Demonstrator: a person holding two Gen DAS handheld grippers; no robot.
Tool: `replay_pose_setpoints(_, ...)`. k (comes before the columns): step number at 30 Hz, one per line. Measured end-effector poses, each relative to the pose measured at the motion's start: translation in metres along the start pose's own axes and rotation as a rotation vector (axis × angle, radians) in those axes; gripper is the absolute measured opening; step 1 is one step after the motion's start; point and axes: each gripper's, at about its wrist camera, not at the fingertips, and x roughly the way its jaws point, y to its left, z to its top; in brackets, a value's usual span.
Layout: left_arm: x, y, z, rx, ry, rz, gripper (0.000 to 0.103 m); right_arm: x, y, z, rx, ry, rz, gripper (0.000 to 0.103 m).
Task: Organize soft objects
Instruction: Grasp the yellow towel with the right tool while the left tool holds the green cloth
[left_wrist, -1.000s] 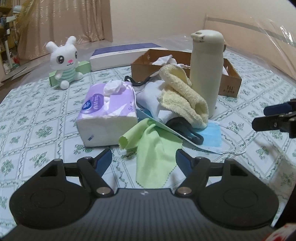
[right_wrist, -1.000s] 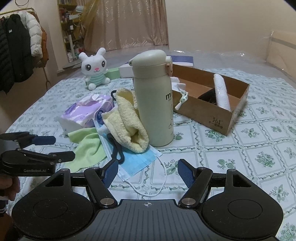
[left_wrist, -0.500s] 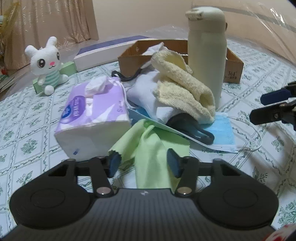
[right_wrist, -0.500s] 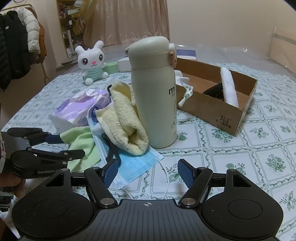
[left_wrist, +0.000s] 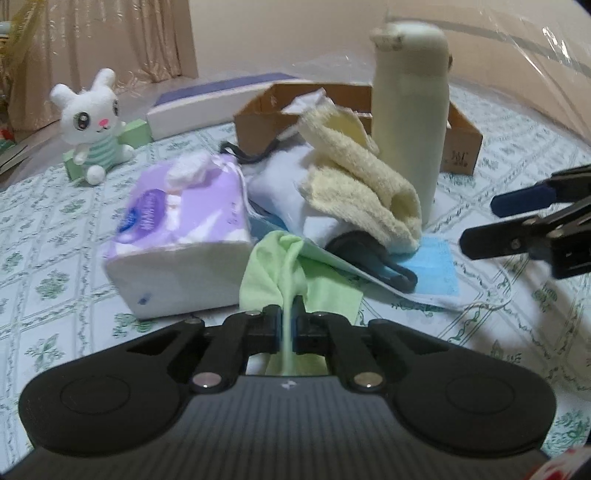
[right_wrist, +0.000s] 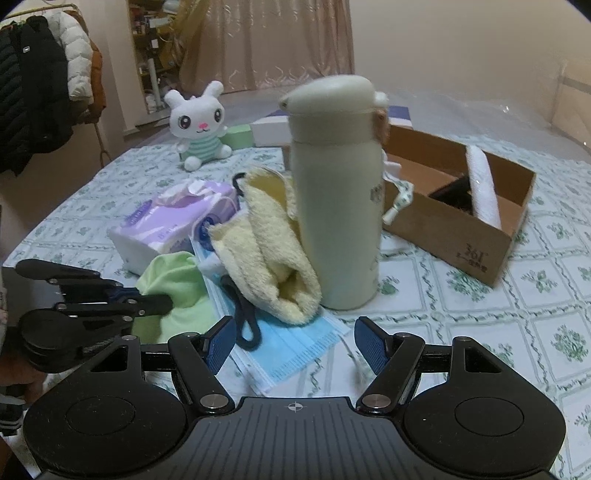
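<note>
— Left gripper (left_wrist: 287, 325), left wrist view?
— Clenched on the green cloth (left_wrist: 291, 266), pinched into a fold beside the tissue pack (left_wrist: 177, 236).
— Right wrist view?
— Right gripper (right_wrist: 293, 345) spread wide, holding nothing, above the blue mask (right_wrist: 295, 350); cloth lies left of the yellow towel (right_wrist: 266, 254).

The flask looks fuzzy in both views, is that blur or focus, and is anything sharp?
Left wrist view: the flask is smeared sideways, like motion blur; the left claw, pinching the green cloth, is sharp. Right wrist view: the flask is smeared too, the open right claw crisp; fisheye bends the edges.
</note>
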Motion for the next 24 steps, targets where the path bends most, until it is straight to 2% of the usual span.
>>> replay_pose_setpoints(9,-0.042,0.023,0.009,-0.097,-0.081,0.015,0.004,0.019,0.03,0.018,-0.075,-0.05,0.029,0.069)
replay_pose_setpoints(18,-0.046,0.035,0.012,-0.128,-0.109,0.009,0.004,0.051,0.047,0.024,-0.107,-0.056,-0.092,0.061)
replay_pose_setpoints(24,-0.04,0.039,0.01,-0.138,-0.111,-0.01,0.004,0.063,0.05,0.022,-0.109,-0.064,-0.133,0.06)
